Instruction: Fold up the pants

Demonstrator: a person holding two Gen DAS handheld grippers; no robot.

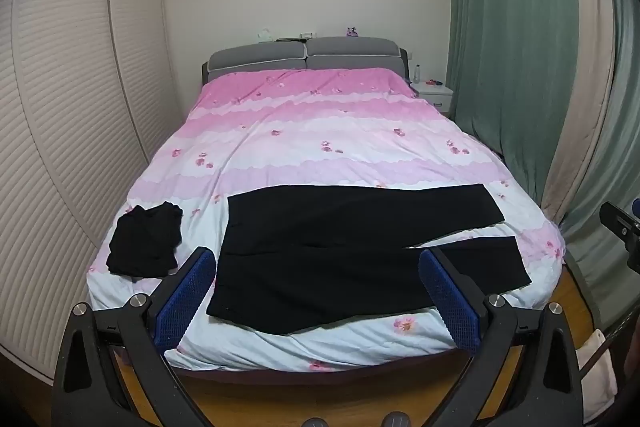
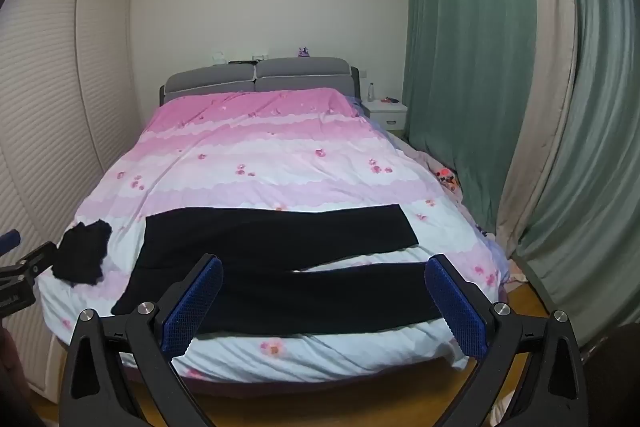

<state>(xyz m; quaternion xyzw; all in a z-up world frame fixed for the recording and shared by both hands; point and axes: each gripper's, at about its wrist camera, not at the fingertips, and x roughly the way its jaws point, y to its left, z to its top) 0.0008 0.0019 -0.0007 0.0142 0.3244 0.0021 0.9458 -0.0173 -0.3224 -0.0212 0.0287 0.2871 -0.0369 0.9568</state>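
At the foot of the bed point(image 1: 320, 131), the left wrist view shows black pants point(image 1: 340, 255) spread flat and unfolded, legs apart, beside an already bundled dark garment point(image 1: 146, 245); the left gripper point(image 1: 316, 295) hovers, jaws wide and empty. From the right wrist view, the right gripper point(image 2: 324, 299) likewise hangs open short of the pants point(image 2: 276, 267); all folding remains.

The black pants point(image 1: 352, 251) lie flat across the foot of the pink floral bed point(image 1: 320, 131), reachable from the open near edge. A crumpled black garment point(image 1: 146, 243) sits just left, seemingly apart. Green curtains point(image 1: 516, 27) crowd the right side.
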